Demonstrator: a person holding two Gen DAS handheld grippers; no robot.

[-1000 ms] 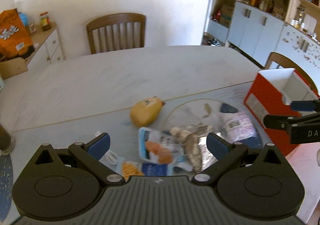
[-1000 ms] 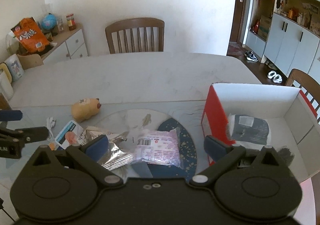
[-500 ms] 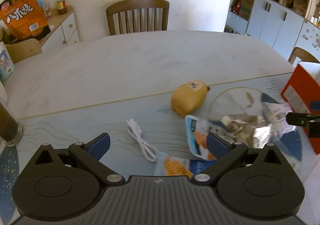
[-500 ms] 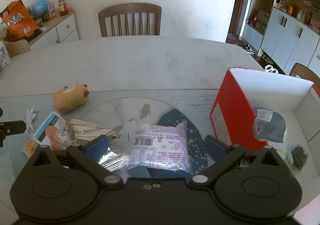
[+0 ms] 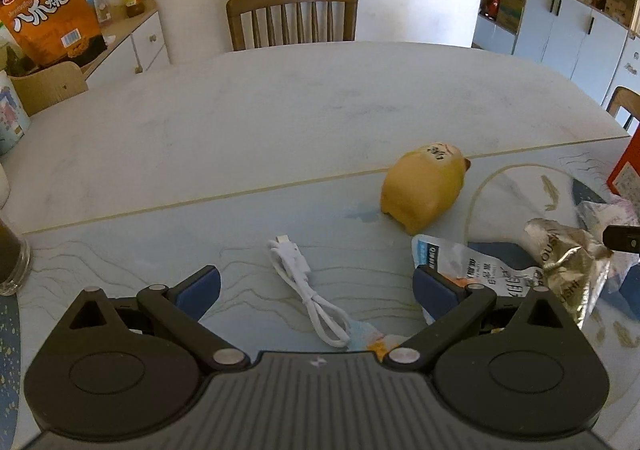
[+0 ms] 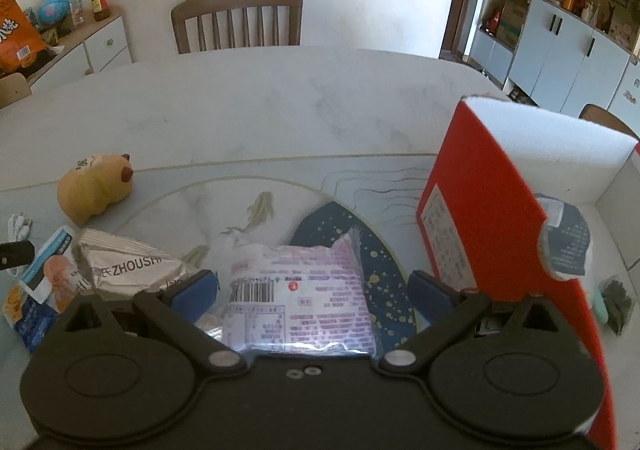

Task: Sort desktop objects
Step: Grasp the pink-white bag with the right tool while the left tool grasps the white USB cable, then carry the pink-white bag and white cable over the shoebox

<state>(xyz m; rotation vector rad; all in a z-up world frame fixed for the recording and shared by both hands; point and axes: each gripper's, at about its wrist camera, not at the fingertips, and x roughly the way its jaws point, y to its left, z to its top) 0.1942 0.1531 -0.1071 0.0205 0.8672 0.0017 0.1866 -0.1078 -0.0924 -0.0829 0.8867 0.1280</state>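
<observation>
Snack packets lie in a heap btwn your grippers, beside the red box (image 6: 480,218). Your left gripper (image 5: 316,282) is spread wide over the white USB cable (image 5: 308,290), your right gripper (image 6: 312,286) likewise over the pink packet (image 6: 300,290); prob lined up for pickups.

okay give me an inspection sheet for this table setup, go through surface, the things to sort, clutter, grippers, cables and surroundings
Surface: pale marble-look table with a printed mat on the near part.
Job's things: yellow plush toy; pink snack packet; silver foil packet; blue-and-white packet; red box already holding a dark packet.
Clutter: glass of dark liquid at the table's left edge.
Grippers: left gripper open over the cable; right gripper open over the pink packet; both empty.
Cables: white USB cable, loosely folded on the mat.
Surroundings: wooden chair, sideboard with an orange bag, cupboards.
</observation>
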